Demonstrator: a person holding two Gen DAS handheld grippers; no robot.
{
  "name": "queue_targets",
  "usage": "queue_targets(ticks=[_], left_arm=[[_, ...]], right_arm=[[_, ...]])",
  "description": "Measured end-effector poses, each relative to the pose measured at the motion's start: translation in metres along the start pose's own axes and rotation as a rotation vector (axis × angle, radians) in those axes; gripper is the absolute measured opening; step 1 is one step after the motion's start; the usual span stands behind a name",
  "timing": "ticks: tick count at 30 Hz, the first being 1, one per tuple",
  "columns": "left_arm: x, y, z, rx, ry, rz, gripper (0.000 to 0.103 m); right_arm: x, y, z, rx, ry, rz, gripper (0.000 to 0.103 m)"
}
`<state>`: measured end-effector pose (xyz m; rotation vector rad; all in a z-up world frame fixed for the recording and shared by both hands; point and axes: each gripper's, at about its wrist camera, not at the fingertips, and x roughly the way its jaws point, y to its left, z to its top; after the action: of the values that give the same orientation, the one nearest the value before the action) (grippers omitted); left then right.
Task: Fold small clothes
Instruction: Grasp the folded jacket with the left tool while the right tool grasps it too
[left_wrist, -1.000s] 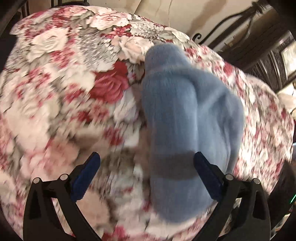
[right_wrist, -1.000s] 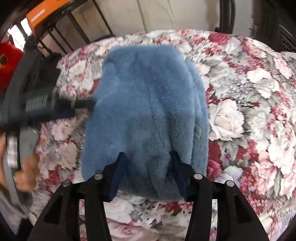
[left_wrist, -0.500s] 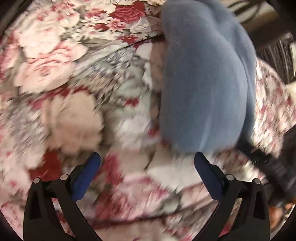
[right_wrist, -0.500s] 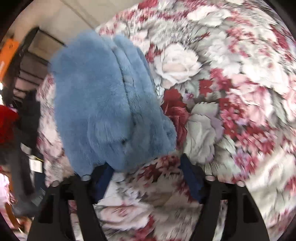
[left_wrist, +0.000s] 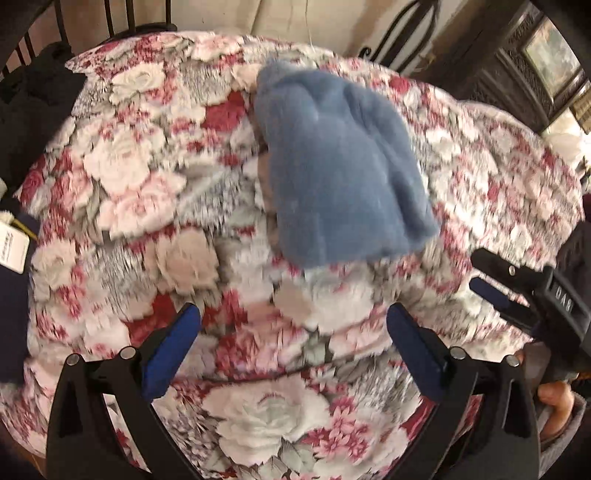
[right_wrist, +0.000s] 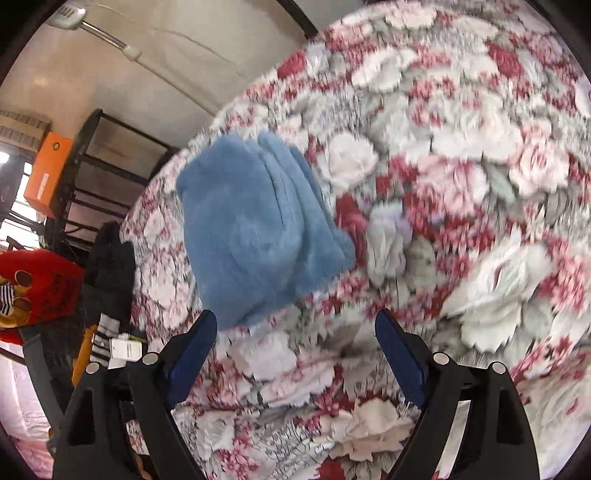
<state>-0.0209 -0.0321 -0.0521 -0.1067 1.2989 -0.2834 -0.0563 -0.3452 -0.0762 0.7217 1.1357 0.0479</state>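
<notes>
Lying folded on flowered blanket (left_wrist: 147, 192): blue fleece garment (left_wrist: 343, 177), compact bundle, layered edges showing (fold looks done, judging by shape). Left gripper (left_wrist: 291, 347) spread wide, empty. Right gripper (right_wrist: 295, 350) likewise spread, clear of garment. Little left beyond tidying.

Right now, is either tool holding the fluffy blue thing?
No. Both the left tool and right tool are open and empty; the folded blue garment lies free on the floral blanket.

Fluffy blue garment (left_wrist: 343, 166) (right_wrist: 258, 236) lies folded on floral cover.
</notes>
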Motion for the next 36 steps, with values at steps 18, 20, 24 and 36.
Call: queue_targets(ticks=[18, 20, 24, 36], left_arm=[[0.081, 0.031, 0.081, -0.185, 0.033, -0.190, 0.098], [0.092, 0.031, 0.087, -0.210, 0.054, -0.230, 0.098], [0.109, 0.029, 0.093, -0.224, 0.076, -0.285, 0.098], [0.151, 0.026, 0.086, -0.290, 0.166, -0.416, 0.099]], right_arm=[[0.059, 0.047, 0.069, -0.235, -0.059, 0.017, 0.097], [0.069, 0.044, 0.075, -0.201, -0.047, 0.026, 0.097], [0.086, 0.043, 0.086, -0.180, -0.035, 0.043, 0.097], [0.140, -0.014, 0.085, -0.024, 0.059, 0.167, 0.100]])
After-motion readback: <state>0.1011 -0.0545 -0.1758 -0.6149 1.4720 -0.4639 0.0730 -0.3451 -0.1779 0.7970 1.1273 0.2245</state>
